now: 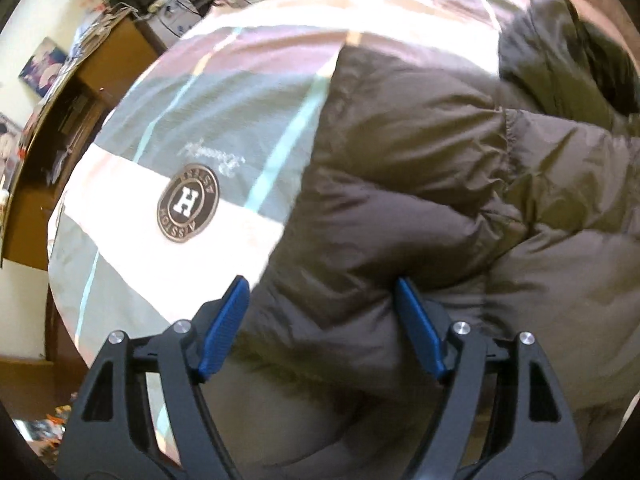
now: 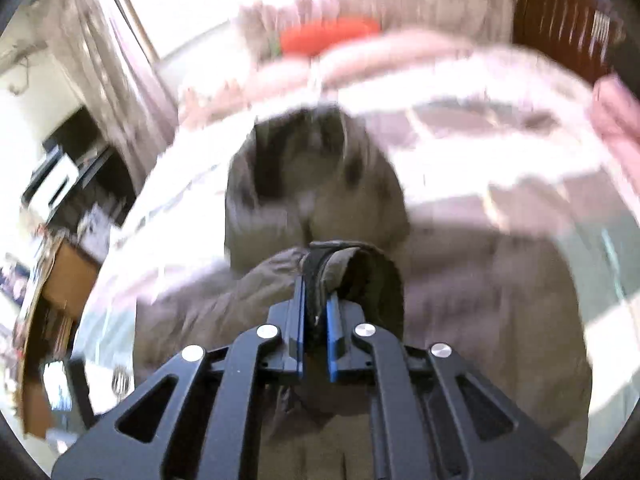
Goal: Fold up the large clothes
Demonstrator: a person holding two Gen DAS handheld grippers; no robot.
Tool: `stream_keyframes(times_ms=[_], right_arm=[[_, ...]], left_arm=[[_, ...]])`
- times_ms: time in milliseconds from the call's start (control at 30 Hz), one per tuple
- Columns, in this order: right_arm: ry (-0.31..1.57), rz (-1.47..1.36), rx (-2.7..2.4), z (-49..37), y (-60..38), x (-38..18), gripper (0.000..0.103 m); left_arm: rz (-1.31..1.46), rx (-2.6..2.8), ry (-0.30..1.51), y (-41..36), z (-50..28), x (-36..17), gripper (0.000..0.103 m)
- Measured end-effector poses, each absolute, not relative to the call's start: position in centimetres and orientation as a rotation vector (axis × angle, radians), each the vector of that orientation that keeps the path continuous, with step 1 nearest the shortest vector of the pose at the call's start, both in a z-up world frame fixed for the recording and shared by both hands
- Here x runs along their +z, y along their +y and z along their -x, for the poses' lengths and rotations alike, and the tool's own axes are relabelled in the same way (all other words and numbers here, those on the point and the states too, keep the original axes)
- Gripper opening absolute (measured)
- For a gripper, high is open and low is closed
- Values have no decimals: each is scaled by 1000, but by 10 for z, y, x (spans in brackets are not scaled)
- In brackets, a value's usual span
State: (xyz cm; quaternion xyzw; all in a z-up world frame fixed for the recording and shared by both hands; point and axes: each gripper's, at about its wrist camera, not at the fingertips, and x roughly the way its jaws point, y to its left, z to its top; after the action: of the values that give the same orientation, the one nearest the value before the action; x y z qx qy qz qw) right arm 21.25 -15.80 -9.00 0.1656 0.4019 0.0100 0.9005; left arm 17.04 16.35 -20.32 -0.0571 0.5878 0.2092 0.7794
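Note:
A brown-olive puffer jacket (image 1: 420, 184) lies spread on a bed with a plaid cover (image 1: 208, 120). My left gripper (image 1: 322, 292) is open right above the jacket's near part, its blue pads (image 1: 224, 328) wide apart and puffy fabric bulging between them without being pinched. In the blurred right wrist view the same jacket (image 2: 312, 184) stretches away from me. My right gripper (image 2: 316, 280) is shut on a dark-edged cuff or hem of the jacket (image 2: 320, 264), which sticks up between the two blue pads.
A round brown logo patch (image 1: 188, 204) marks the bed cover. Wooden cluttered shelves (image 1: 80, 92) stand to the left of the bed. An orange item (image 2: 328, 34) lies at the far end, with curtains (image 2: 120, 60) and a dark cabinet (image 2: 560, 20) behind.

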Motion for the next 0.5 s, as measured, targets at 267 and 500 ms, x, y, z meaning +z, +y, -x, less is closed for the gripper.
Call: stream_keyframes(times_ms=[267, 500], right_arm=[[1117, -399, -186, -232, -203, -200, 65], [918, -456, -29, -216, -212, -142, 72]], left_arm=[[144, 440, 1300, 162, -181, -215, 77], [83, 355, 1114, 133, -174, -170, 61]])
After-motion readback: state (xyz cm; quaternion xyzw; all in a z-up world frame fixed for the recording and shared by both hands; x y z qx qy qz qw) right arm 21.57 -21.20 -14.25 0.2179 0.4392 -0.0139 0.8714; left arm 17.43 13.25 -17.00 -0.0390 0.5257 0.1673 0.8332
